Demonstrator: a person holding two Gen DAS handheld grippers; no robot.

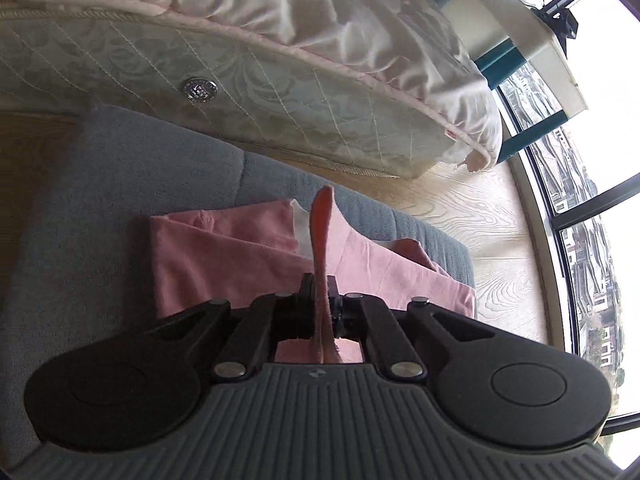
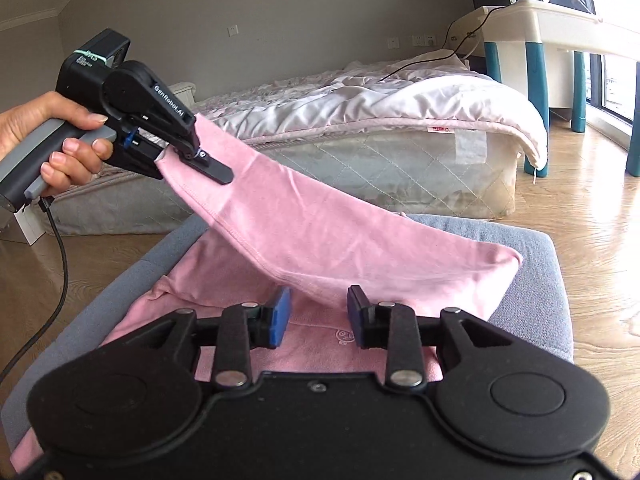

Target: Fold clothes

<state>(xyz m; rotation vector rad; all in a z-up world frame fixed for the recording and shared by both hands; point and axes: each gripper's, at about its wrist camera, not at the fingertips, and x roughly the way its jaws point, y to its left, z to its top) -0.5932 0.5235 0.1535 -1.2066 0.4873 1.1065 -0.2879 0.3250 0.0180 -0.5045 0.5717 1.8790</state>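
Your left tongs pinch one pink garment by its hem, hand raised, angled down. Right tongs spread, nothing between the pads. Garment's lower part lies on one grey cushion; one bed behind.

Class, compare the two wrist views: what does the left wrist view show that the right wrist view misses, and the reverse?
Left wrist view only: a fabric edge pinched between the left hand-held gripper's closed jaws, and the tall windows.

Right wrist view only: the hand, the right hand-held gripper open with nothing gripped, and the lifted flap's whole span.

Both: pink garment, grey cushion, bed.
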